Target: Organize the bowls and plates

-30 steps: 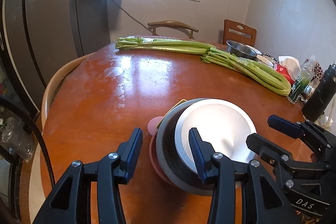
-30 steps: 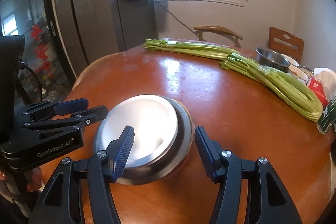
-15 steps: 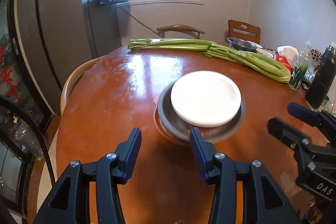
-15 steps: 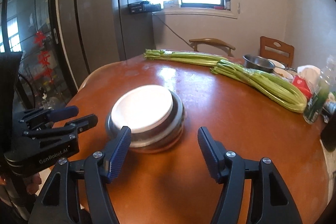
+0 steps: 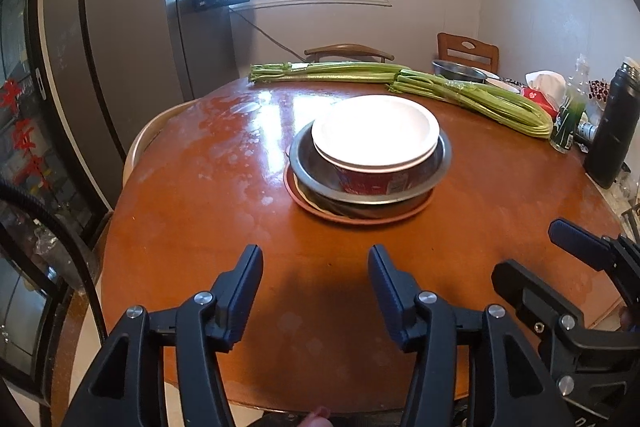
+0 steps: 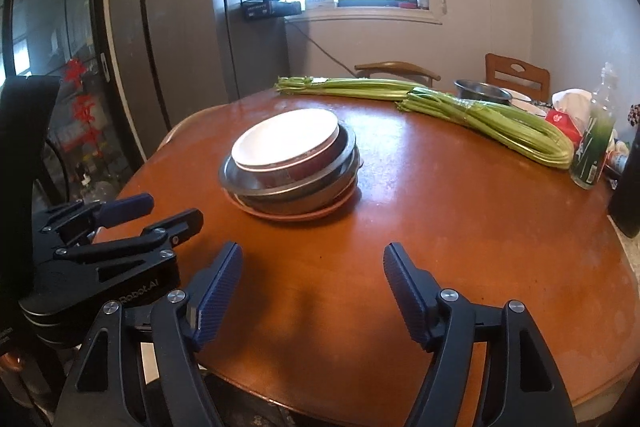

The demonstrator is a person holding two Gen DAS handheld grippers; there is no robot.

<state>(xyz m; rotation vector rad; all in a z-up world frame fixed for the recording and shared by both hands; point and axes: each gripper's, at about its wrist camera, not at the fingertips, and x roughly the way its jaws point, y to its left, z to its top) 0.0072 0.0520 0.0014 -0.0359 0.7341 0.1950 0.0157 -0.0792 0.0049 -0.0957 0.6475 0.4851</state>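
A stack of dishes stands in the middle of the round wooden table (image 5: 192,195). A white bowl with a red outside (image 5: 375,139) (image 6: 286,143) sits in a steel bowl (image 5: 316,179) (image 6: 344,163), which rests on a pink plate (image 5: 416,209) (image 6: 340,205). My left gripper (image 5: 316,279) is open and empty, near the table's front edge, well short of the stack. It also shows in the right wrist view (image 6: 148,215). My right gripper (image 6: 312,279) is open and empty, also back from the stack, and shows in the left wrist view (image 5: 540,255).
Two long celery bunches (image 5: 472,95) (image 6: 492,123) lie across the far side. A steel bowl (image 5: 458,69), a green bottle (image 6: 592,151), a black flask (image 5: 610,131) and a red-white packet (image 5: 538,93) crowd the far right. Chairs stand behind the table; a fridge (image 5: 120,59) stands left.
Both grippers have pulled back and up from the stack, which now sits farther away. The stack itself has not moved. Both stay open.
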